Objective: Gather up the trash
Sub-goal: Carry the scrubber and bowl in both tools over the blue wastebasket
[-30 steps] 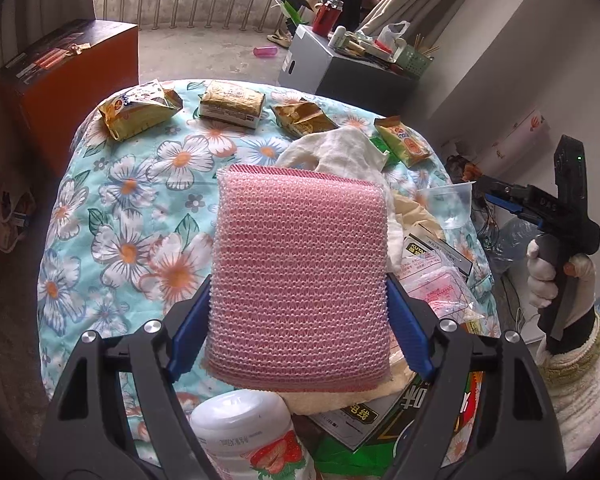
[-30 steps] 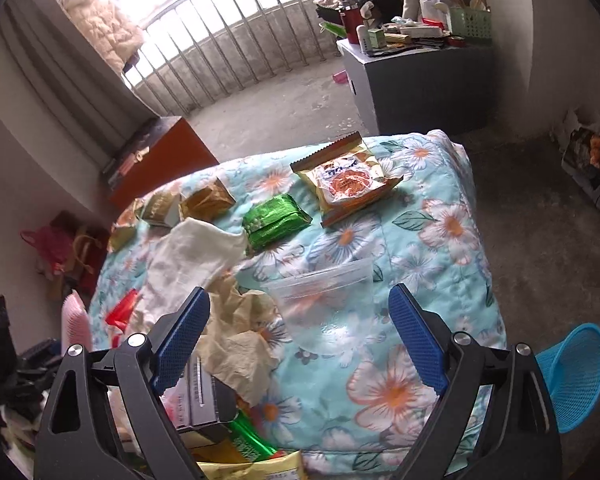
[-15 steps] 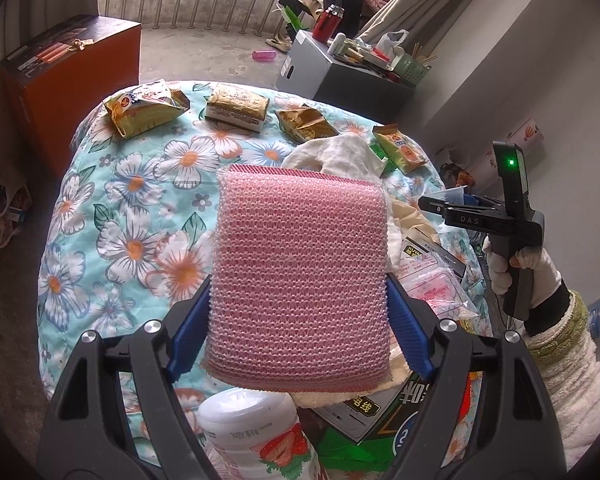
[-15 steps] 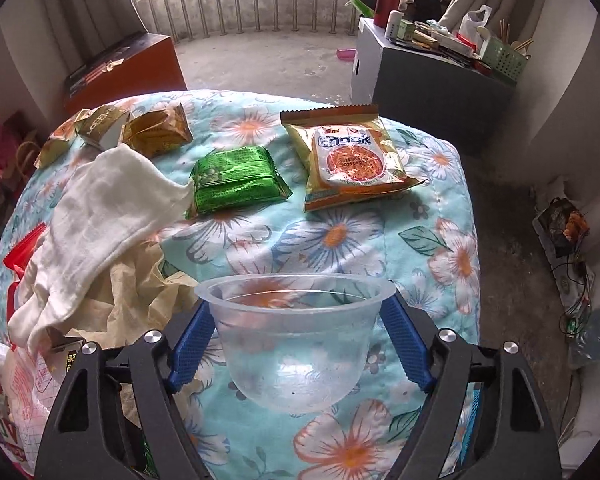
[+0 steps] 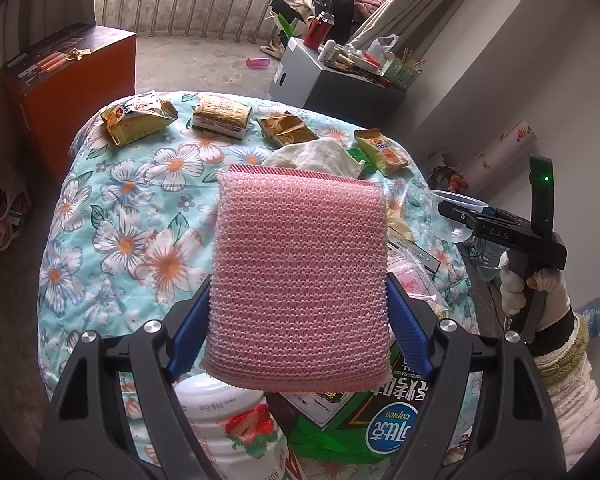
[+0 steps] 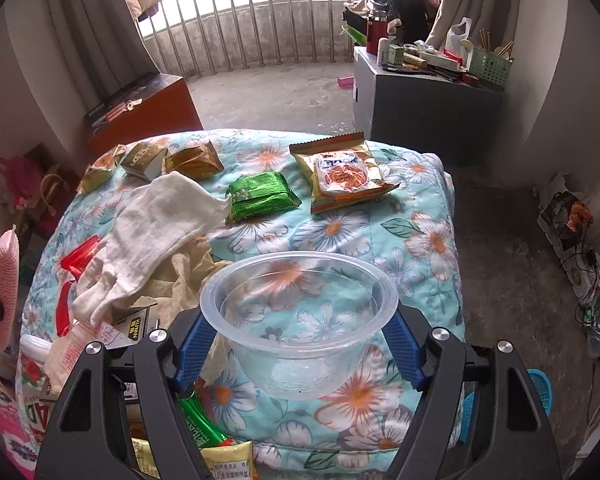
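Pink mesh sponge (image 5: 300,280), upright, is clamped between the blue pads (image 5: 188,332) of the left gripper (image 5: 300,332), jaws spread wide to its width. Below it, at 6 o'clock, stand a strawberry-print bottle (image 5: 228,428) and a green carton (image 5: 364,420).

Clear plastic bowl (image 6: 300,320) sits between the closing jaws of the right gripper (image 6: 300,344), both pads against its wall, held above the floral quilt (image 6: 420,240).

Beyond the bowl, at 11 o'clock, lies a white cloth (image 6: 156,236); at 12 o'clock, a green packet (image 6: 260,196); at 1 o'clock, an orange snack bag (image 6: 344,176). Three golden wrappers (image 6: 148,160) line the quilt's far edge at 10 o'clock.

Farthest back stand a grey cabinet (image 6: 420,112) at 1 o'clock and an orange box (image 6: 144,112) at 10 o'clock.
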A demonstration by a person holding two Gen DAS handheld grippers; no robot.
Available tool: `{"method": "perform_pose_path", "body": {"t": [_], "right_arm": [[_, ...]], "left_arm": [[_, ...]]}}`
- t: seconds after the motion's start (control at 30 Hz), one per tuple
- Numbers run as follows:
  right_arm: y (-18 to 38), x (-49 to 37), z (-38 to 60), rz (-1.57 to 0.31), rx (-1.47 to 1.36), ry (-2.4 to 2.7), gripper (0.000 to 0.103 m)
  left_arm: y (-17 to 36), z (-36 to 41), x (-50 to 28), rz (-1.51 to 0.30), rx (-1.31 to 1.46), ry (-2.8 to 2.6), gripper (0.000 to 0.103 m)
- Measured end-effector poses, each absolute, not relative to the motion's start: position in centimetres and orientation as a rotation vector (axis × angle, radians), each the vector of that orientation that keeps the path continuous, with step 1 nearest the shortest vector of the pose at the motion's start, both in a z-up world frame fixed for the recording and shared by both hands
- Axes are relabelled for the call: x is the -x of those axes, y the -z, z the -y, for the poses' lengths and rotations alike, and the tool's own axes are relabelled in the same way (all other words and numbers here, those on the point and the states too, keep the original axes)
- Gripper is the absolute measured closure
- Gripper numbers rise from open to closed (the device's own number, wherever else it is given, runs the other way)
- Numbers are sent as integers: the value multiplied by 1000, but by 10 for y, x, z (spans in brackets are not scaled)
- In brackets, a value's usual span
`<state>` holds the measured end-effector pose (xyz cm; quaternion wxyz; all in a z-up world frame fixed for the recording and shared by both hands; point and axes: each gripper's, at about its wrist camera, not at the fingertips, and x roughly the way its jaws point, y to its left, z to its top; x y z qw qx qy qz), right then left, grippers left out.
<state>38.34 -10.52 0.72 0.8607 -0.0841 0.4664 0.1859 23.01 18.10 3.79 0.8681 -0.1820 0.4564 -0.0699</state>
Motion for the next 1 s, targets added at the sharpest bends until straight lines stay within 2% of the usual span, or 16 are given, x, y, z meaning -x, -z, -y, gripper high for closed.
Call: {"method": "perform_pose_path", "body": {"t": [0.3, 0.53, 0.73, 1.0], "right_arm": [[-69, -300, 181, -859, 52, -397, 29], [-95, -232, 284, -820, -89, -309, 29], [-73, -191, 382, -847, -186, -134, 29], [17, -188, 494, -963, -359, 81, 29]], "left_arm": [[-66, -113, -217, -964, 324, 260, 26], [-82, -13, -232, -1028, 249, 435, 26], [-72, 111, -269, -1151, 154, 606, 26], [-12, 297, -333, -1328, 3, 728, 26]]}}
